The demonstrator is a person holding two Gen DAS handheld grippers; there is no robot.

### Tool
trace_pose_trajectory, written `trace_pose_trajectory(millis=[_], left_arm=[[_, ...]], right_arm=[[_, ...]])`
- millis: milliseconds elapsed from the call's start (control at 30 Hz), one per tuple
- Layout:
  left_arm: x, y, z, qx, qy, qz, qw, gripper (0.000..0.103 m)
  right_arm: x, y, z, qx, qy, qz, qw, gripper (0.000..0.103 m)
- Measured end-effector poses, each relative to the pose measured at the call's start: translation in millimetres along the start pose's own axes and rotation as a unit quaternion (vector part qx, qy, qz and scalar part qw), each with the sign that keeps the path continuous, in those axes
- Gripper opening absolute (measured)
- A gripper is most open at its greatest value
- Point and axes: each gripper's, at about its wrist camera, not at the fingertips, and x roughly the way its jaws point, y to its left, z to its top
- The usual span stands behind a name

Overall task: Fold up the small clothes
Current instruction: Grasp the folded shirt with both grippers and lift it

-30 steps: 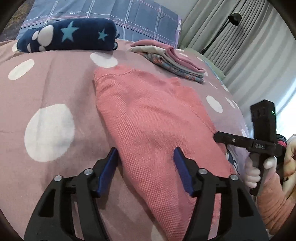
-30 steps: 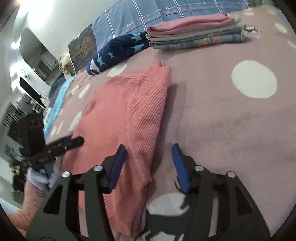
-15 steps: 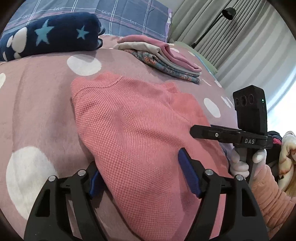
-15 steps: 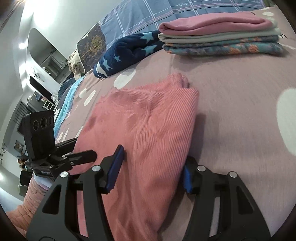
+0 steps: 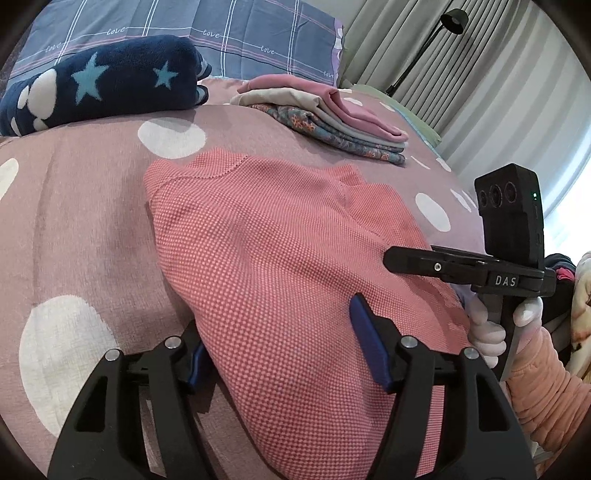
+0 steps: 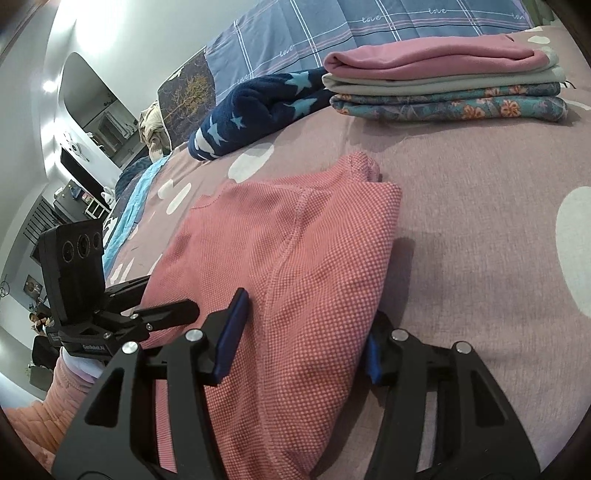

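The pink waffle-knit garment (image 5: 280,266) runs past the near picture edge, its folded sides covering one blue pad of each gripper, and the far-left room is blurred

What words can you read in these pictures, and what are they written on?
"love": stitched repeatedly along the lines of the blue checked bedding.
"DAS": on the right gripper, near its handle.
A white label on the left gripper is too small to read surely.
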Motion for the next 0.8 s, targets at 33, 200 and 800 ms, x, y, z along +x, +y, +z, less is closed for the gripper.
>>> trace_pose_trajectory(millis=[33, 200, 800], left_arm=[[0.6, -0.8, 0.0, 0.0, -0.001, 0.001, 1.0, 0.066], [-0.3, -1.6, -1.1, 0.0, -0.001, 0.005, 1.0, 0.066], [-60.5, -86.4, -5.1, 0.108, -0.101, 0.134, 0.9799, 0.025]], right_arm=[[-2.4, 0.4, -1.1, 0.001, 0.0, -0.002, 1.0, 0.052], [-13.9, -1.7, -11.4, 0.007, 0.007, -0.007, 1.0, 0.054], [-65.0, 120.9, -29.8, -0.172, -0.127, -0.184, 0.959, 0.019]])
